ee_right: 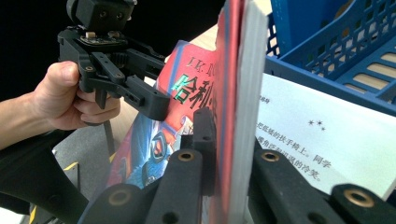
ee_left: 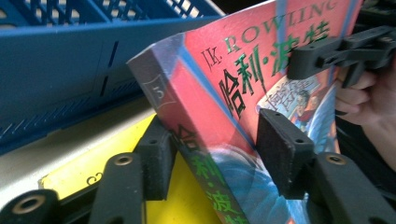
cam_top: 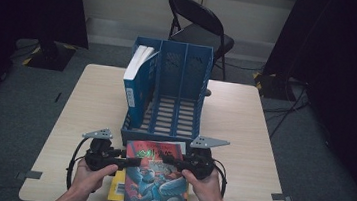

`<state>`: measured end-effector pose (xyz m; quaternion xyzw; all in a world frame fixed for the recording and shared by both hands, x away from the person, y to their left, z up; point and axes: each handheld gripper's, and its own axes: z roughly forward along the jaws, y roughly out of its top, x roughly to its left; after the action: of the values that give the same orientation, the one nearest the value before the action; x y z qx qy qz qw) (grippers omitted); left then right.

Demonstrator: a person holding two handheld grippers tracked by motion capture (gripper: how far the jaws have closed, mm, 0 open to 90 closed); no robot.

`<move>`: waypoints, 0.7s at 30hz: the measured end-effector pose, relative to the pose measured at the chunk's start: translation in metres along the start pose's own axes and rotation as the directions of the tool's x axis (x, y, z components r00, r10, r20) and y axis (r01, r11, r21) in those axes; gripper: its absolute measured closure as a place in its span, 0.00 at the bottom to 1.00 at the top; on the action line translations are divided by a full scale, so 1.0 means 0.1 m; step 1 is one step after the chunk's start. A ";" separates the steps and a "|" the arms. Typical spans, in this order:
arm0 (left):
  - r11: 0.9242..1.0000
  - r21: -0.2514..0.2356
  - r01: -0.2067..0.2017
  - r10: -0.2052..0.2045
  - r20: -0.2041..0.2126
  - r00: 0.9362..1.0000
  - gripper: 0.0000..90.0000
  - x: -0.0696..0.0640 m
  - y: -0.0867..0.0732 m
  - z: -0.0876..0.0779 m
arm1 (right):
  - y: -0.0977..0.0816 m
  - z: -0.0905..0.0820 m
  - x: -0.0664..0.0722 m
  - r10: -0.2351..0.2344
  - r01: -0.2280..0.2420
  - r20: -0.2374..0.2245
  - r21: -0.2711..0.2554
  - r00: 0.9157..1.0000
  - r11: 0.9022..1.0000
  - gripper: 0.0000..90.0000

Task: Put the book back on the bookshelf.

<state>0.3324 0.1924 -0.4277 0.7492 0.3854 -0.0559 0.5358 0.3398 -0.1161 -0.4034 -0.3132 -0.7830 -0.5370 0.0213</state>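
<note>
Two claws grip one red-covered book (cam_top: 157, 181) at the desk's (cam_top: 243, 132) near edge: the left claw (cam_top: 127, 161) closed across its spine, the right claw (cam_top: 172, 161) clamped on its page edge. Beneath lies one yellow book (cam_top: 117, 187); one blue three-slot file rack (cam_top: 177, 93) just behind holds one blue book (cam_top: 135, 83).

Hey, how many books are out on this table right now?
3: a red-covered paperback gripped between both tongs at the near edge, a yellow book lying flat beneath it, and a blue-spined book upright in the blue rack's left slot. Others may be hidden underneath.
</note>
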 end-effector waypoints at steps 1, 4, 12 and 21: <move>1.000 -0.006 -0.012 0.012 -0.001 1.000 0.56 -0.03 0.03 -0.01 | 0.02 -0.01 0.00 -0.001 0.001 -0.004 -0.002 1.000 1.000 0.94; 1.000 -0.016 -0.011 0.011 0.015 1.000 0.58 -0.06 0.06 0.00 | 0.05 -0.03 0.00 0.001 -0.001 -0.005 -0.015 1.000 1.000 0.94; 0.999 -0.040 0.015 -0.012 0.081 0.997 0.67 -0.14 0.13 0.08 | 0.11 -0.03 0.09 -0.027 0.028 0.010 -0.020 1.000 0.999 0.94; 0.999 -0.036 0.009 -0.006 0.096 0.995 0.69 -0.15 0.22 0.06 | 0.16 -0.07 0.10 -0.026 0.026 0.008 -0.038 1.000 0.999 0.94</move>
<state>0.3375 0.1763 -0.4062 0.7343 0.3629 -0.0868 0.5671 0.3375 -0.1142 -0.3837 -0.3053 -0.7768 -0.5508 0.0057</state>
